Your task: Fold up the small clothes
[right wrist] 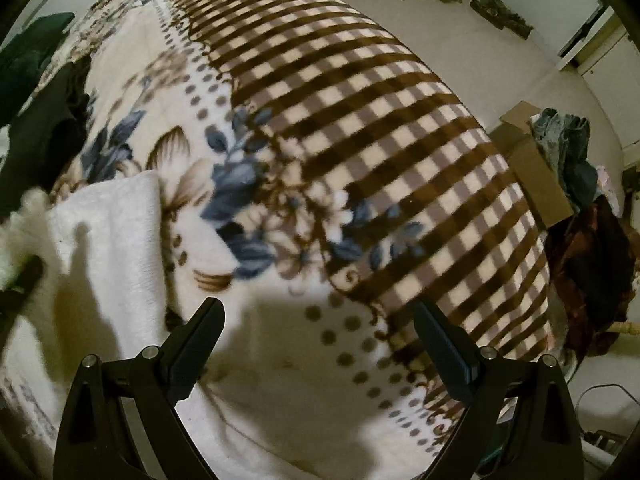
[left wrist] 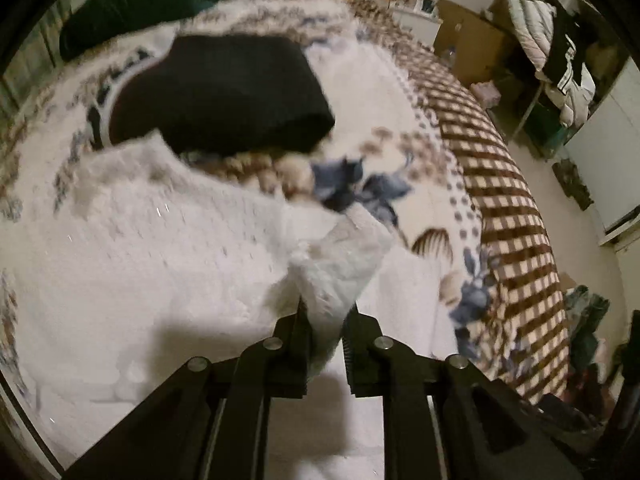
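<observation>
Fingers of left gripper (left wrist: 326, 312) pinch corner of fluffy white knit garment (left wrist: 160, 248) lying on floral blanket-covered bed (left wrist: 420, 184). Right gripper (right wrist: 318, 318) wide open, holding nothing, over bed. Risk: thin pinch, slippery fleece corner could slide out mid-fold, probably.

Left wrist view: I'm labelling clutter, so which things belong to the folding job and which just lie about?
Job:
- fluffy white knit garment, pinched by the left gripper
- folded black garment
- open right gripper

Lying about:
- dark green cloth
- floral and brown-checked blanket
- brown cardboard box
</observation>
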